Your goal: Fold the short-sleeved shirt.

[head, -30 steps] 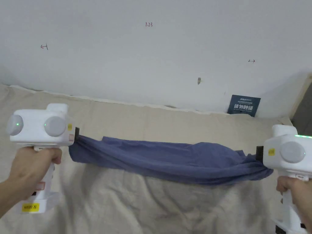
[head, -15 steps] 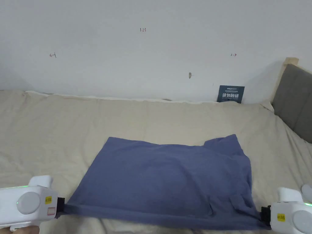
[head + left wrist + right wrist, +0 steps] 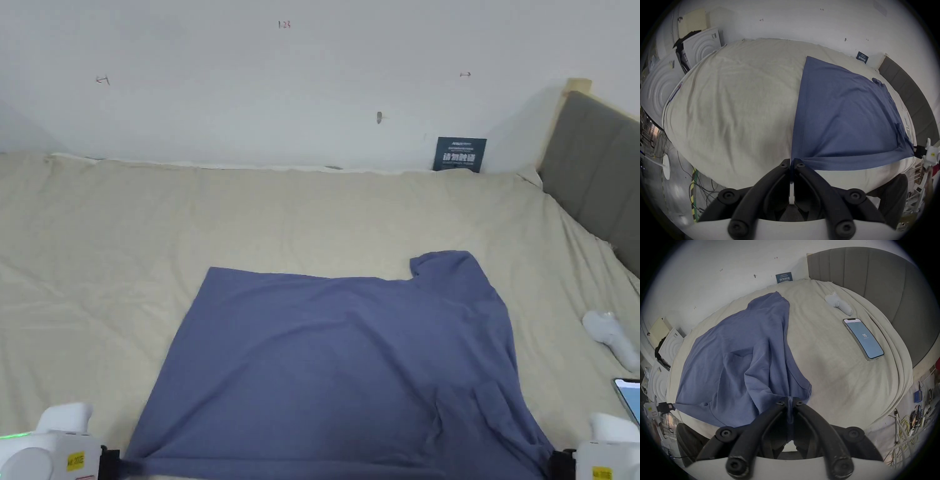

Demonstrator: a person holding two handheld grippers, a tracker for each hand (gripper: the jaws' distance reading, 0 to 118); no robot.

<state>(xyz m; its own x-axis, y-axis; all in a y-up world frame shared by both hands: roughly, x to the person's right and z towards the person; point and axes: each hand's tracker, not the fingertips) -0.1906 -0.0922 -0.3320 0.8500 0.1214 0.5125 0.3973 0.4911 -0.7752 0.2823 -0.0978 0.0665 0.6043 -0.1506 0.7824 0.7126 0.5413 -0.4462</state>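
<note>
The bed (image 3: 312, 206), under a beige sheet, has wide bare room to the left and far side, and a grey headboard (image 3: 594, 162) bounds its right end. The blue shirt (image 3: 337, 369) lies spread flat on the near middle of the bed, its near edge pulled straight along the bed's near edge. The left gripper (image 3: 791, 162) is clamped on the shirt's near left corner; the right gripper (image 3: 790, 400) is clamped on the bunched near right corner. A phone (image 3: 863, 339) and a white controller (image 3: 838, 304) lie to the right, apart from the shirt.
</note>
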